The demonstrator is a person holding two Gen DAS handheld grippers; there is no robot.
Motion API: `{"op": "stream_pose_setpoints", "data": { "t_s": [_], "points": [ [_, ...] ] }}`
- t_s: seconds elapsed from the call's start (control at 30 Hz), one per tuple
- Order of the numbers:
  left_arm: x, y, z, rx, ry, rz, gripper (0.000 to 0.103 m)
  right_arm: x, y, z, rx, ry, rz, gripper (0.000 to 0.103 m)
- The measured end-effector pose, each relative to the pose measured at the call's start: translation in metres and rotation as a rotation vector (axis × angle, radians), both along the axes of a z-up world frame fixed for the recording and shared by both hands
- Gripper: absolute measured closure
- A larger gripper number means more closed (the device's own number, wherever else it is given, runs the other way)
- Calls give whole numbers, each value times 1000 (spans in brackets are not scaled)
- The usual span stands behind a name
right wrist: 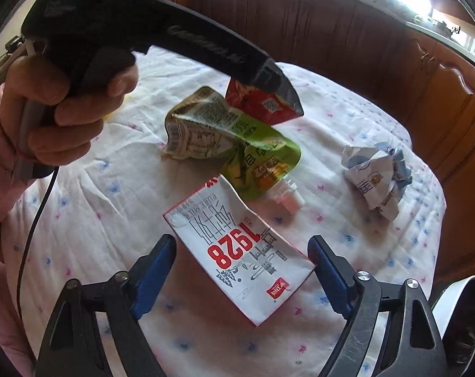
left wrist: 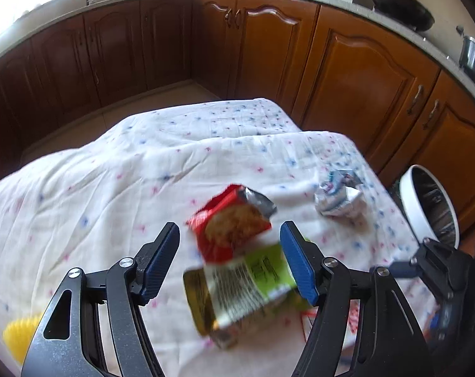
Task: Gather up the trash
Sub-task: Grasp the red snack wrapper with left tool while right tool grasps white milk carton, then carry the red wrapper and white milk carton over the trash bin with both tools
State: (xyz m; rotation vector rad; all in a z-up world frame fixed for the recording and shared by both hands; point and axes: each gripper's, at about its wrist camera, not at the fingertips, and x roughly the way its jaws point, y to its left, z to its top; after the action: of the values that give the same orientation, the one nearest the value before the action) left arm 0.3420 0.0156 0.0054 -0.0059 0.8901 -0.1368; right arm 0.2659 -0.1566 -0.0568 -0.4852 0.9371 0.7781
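Observation:
On the white dotted tablecloth [left wrist: 118, 194] lie a green spout pouch [left wrist: 253, 282] and a red snack wrapper [left wrist: 231, 223], blurred in the left wrist view. My left gripper [left wrist: 229, 256] hovers open over them, and its left finger stands clear of the pouch. In the right wrist view a flattened white milk carton [right wrist: 243, 257] marked 1928 lies between the fingers of my right gripper [right wrist: 242, 268]. That gripper is open, with the carton's corner close to the right finger. Beyond it are the green pouch [right wrist: 224, 138] and the red wrapper [right wrist: 262, 106]. A crumpled white-and-blue wrapper [right wrist: 375, 179] lies to the right.
A white-rimmed bin [left wrist: 425, 201] with a dark liner stands beside the table's right edge, and its rim [right wrist: 457, 301] also shows low in the right wrist view. A person's hand [right wrist: 49, 119] holds the left tool's black body [right wrist: 199, 47]. Brown cabinets [left wrist: 347, 75] ring the table. Something yellow [left wrist: 20, 336] sits low left.

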Motion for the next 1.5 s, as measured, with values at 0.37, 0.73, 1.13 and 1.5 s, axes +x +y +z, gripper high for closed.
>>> {"op": "stream_pose_setpoints", "data": {
  "t_s": [0.37, 0.73, 1.13, 1.5],
  "points": [
    [7, -7, -5, -2, -8, -6, 92, -8, -74, 9, 232, 72, -316, 50],
    [-43, -30, 32, -144, -82, -64, 98, -52, -159, 26, 483, 83, -626, 50],
    [-88, -92, 17, -234, 0, -197, 98, -72, -201, 38, 537, 23, -736, 50],
    [-100, -140, 29, -224, -13, -293, 103, -75, -263, 54, 555, -46, -845, 50]
  ]
}}
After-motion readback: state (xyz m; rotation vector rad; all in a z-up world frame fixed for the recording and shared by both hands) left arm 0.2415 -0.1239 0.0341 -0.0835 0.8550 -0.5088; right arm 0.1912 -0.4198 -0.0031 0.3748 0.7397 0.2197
